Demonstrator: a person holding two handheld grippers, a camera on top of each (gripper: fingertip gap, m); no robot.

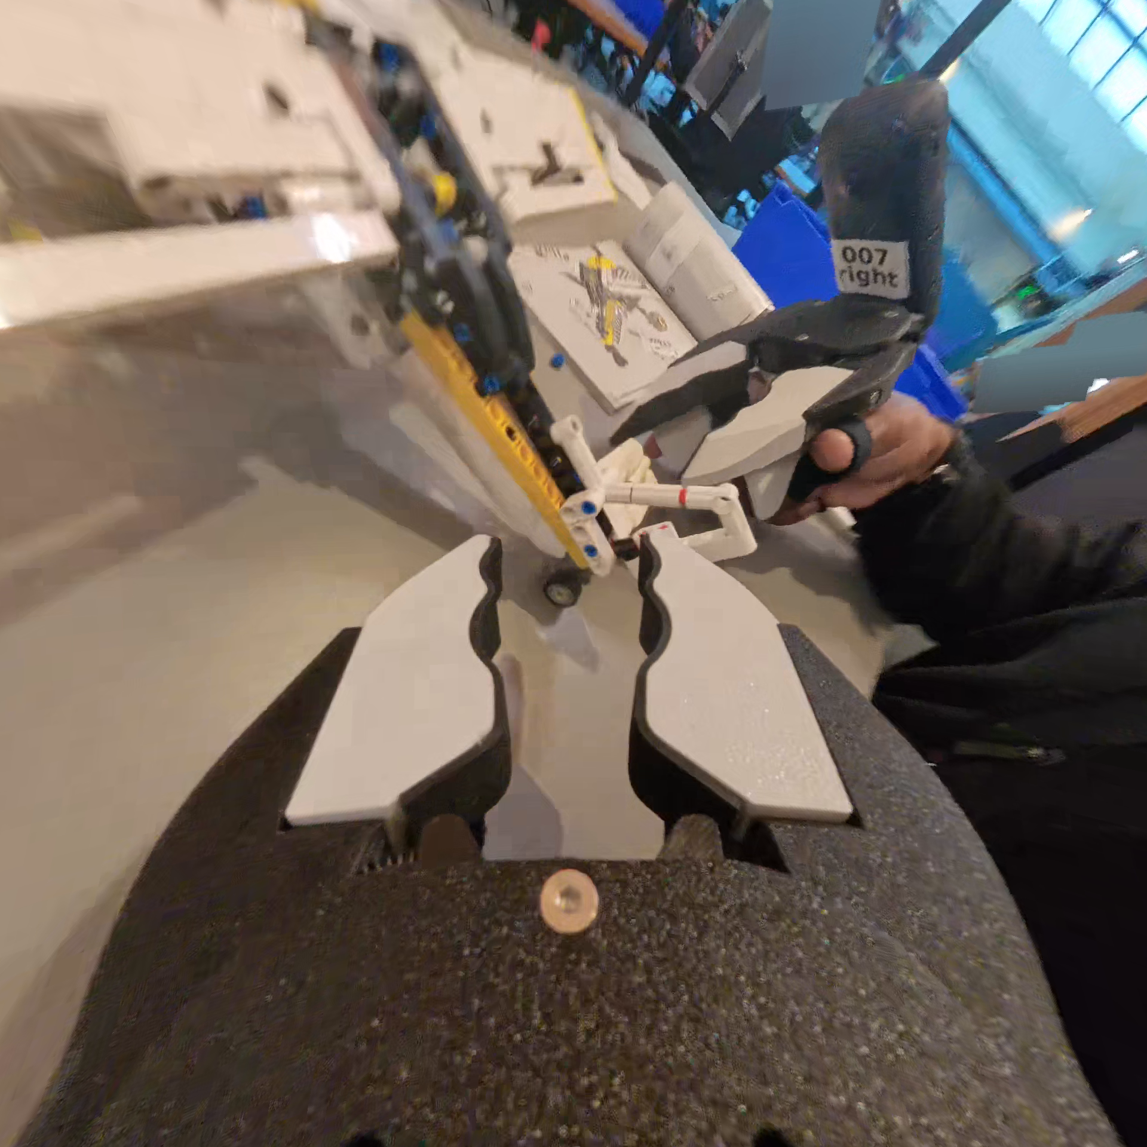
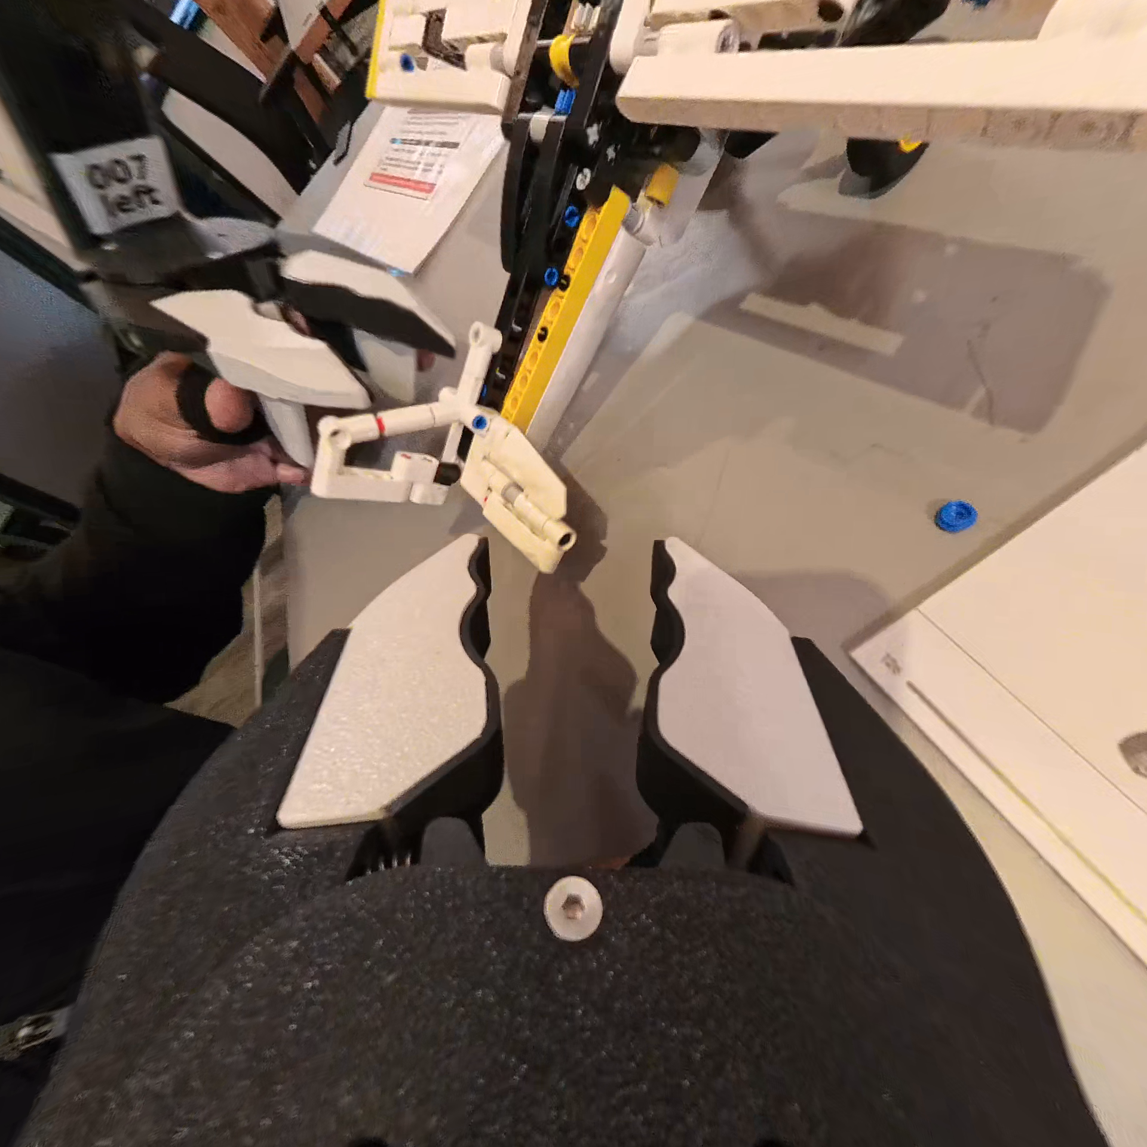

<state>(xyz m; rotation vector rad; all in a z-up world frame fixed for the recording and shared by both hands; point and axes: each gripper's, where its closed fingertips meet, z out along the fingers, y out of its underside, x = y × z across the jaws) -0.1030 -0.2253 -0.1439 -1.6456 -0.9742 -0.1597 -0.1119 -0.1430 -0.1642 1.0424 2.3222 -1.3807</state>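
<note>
Yellow-and-black toy-brick beam model point(image 1: 496, 397) with white linkage arms point(image 1: 676, 496) stands tilted on the grey table point(image 1: 186, 620), just beyond both spread, unloaded jaws: left gripper point(image 1: 568, 549), right gripper point(image 2: 571, 552).

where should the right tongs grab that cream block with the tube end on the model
Across the flat sides of the cream block, coming straight on from its free tube end. It juts toward the open right tongs with bare table either side, so probably nothing blocks them.

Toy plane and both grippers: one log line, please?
left gripper: open | right gripper: open | toy plane: tail end near both, unheld
</note>
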